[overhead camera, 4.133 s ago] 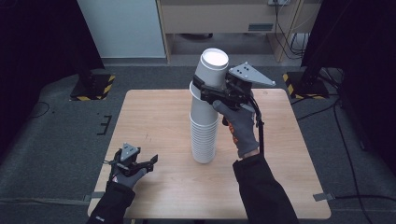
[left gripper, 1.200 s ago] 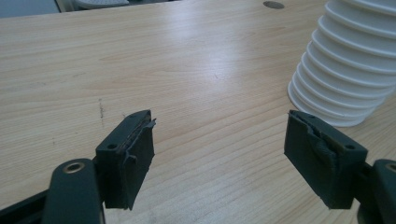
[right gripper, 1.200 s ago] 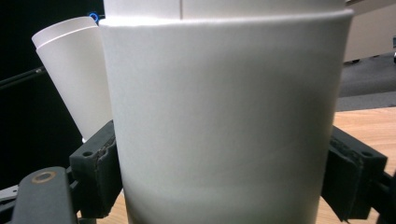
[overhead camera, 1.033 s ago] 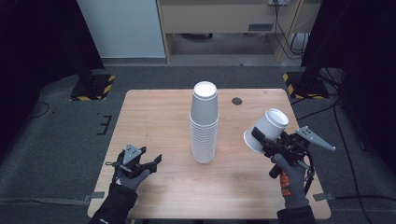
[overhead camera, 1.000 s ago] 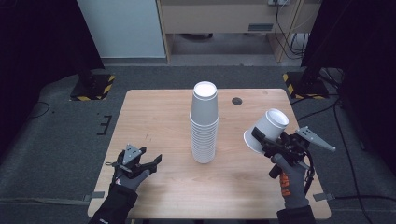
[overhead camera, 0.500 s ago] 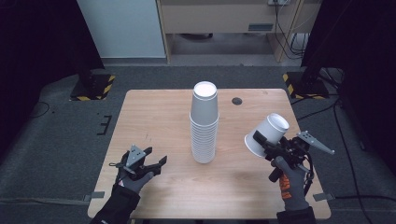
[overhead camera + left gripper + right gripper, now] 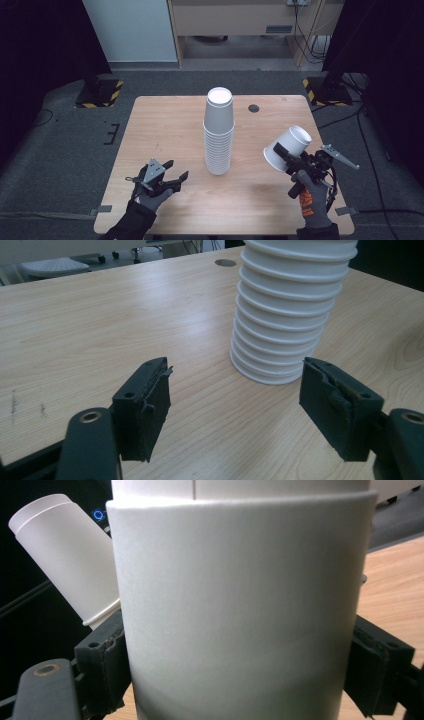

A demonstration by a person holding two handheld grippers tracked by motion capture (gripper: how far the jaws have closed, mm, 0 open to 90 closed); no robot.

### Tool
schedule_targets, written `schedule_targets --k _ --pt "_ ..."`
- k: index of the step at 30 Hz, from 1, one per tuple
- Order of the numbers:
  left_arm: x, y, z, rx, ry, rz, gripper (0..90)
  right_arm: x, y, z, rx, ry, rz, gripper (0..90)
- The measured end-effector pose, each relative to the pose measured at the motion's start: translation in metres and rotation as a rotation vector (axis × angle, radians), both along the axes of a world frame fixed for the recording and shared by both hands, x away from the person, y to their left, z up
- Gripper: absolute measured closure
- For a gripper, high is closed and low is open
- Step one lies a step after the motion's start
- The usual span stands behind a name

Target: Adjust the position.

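On the left, the left gripper (image 7: pixel 172 176) sits low over the wooden surface (image 7: pixel 165 120), its fingers (image 7: pixel 145 405) spread apart with nothing between them. They have just been closing a little. Straight ahead of those fingers, a bit to their right, stands the tall stack of white cups (image 7: pixel 219 132). It is upside down, wide rims at the bottom, and it stands straight up. Nothing lies between the fingers and the stack. Behind the stack there is a small dark round hole (image 7: pixel 254 108) in the surface.

On the right, the right gripper (image 7: pixel 285 156) squeezes one white cup (image 7: pixel 288 148) between its fingers (image 7: pixel 102 667). This cup is lifted off the surface and tilted, its long side slanting, with its closed bottom pointing up and away.
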State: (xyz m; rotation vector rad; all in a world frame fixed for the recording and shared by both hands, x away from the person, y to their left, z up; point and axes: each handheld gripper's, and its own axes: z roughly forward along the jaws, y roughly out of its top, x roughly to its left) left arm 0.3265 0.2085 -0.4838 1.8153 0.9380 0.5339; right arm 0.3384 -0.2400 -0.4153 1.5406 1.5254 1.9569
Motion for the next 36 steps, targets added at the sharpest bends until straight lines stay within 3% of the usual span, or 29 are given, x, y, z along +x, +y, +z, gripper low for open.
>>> schedule_targets --k 12,25,36 --pt "-0.008 -0.016 0.005 -0.008 -0.015 -0.036 32.1 -0.001 -0.002 -0.011 0.059 0.037 0.01 15.4" --pt "-0.018 -0.04 0.011 -0.033 -0.031 -0.115 35.6 -0.004 0.003 -0.017 0.101 0.063 0.027 15.4" --pt "-0.017 -0.056 0.02 -0.054 -0.06 -0.152 37.7 -0.004 0.008 -0.025 0.162 0.089 0.035 15.4"
